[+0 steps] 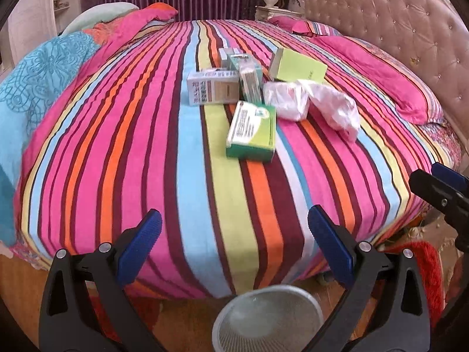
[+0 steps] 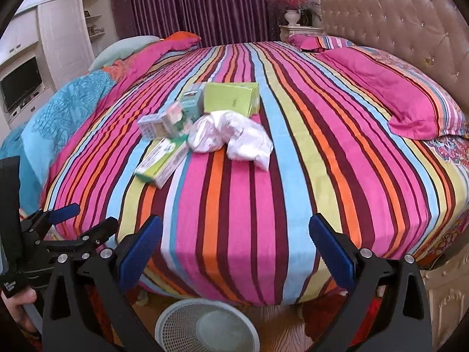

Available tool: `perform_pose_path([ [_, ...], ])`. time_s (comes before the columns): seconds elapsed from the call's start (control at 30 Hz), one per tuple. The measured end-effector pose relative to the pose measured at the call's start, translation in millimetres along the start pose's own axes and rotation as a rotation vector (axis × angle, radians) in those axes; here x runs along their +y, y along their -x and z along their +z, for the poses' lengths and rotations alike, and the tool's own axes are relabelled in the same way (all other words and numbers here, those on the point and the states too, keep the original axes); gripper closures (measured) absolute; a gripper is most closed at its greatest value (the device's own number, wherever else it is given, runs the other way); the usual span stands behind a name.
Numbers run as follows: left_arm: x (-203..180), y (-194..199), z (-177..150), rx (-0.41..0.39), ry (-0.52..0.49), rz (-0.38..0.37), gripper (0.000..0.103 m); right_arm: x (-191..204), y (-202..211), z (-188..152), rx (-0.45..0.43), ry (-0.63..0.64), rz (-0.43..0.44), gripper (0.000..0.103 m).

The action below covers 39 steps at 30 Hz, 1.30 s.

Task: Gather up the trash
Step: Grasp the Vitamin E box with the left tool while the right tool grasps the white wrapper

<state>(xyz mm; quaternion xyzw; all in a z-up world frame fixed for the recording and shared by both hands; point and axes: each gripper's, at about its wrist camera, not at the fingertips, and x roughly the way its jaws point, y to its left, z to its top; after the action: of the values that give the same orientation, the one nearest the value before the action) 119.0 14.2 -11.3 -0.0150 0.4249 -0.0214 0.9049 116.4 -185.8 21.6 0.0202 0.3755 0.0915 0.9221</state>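
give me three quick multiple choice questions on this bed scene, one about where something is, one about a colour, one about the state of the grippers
1. Where is the mesh bin?
A. on the bed
B. on the floor at the bed's near edge
C. on the nightstand

2. What colour is the crumpled plastic bag?
A. white
B. black
C. blue

3. How are the left gripper and right gripper?
A. both shut
B. one holds a box
C. both open, empty

Answers: 1 B, the bin sits below the striped bed edge. 2 A, it is pale white beside the boxes. 3 C, the blue pads stand wide apart with nothing between them.

Boxes (image 1: pixel 251 130), crumpled white bag (image 1: pixel 316 102), mid-bed
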Motion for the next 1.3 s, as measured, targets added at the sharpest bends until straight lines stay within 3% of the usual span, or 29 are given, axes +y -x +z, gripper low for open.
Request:
perform_pose_path([
  [0.4, -0.3, -51.6, 42.2, 0.041, 0.065, -0.025, 0.006, -17.9, -46.2, 52.4, -0.005, -0.044, -0.009, 0.007],
  [0.73, -4.1, -94.7, 72.1, 0.082, 0.030, -0.003, 0.006, -22.1, -97.5, 79.6, 0.089, -0.063, 0.051, 0.008],
  [1.03, -4.6, -120.2, 78.5, 0.117, 0.025, 0.015, 0.006, -33.1, -137.8, 89.0, 0.183, -0.090, 0.090, 0.008],
  [1.13, -7.3, -123.4, 78.9, 0.106, -0.001, 0.041, 0.013, -33.1, -146.5, 85.7, 0.208, -0.099, 0.100, 0.013],
  [1.23, -9.4, -123.7, 81.1, 0.089, -0.027, 0.073, 0.033, -30.8, -156.0, 78.0, 0.247, -0.106, 0.110, 0.030],
  [1.3, -10.2, -121.7, 82.6, 0.081, -0.039, 0.077, 0.051, -28.3, -153.6, 76.8, 0.235, -0.088, 0.098, 0.032],
])
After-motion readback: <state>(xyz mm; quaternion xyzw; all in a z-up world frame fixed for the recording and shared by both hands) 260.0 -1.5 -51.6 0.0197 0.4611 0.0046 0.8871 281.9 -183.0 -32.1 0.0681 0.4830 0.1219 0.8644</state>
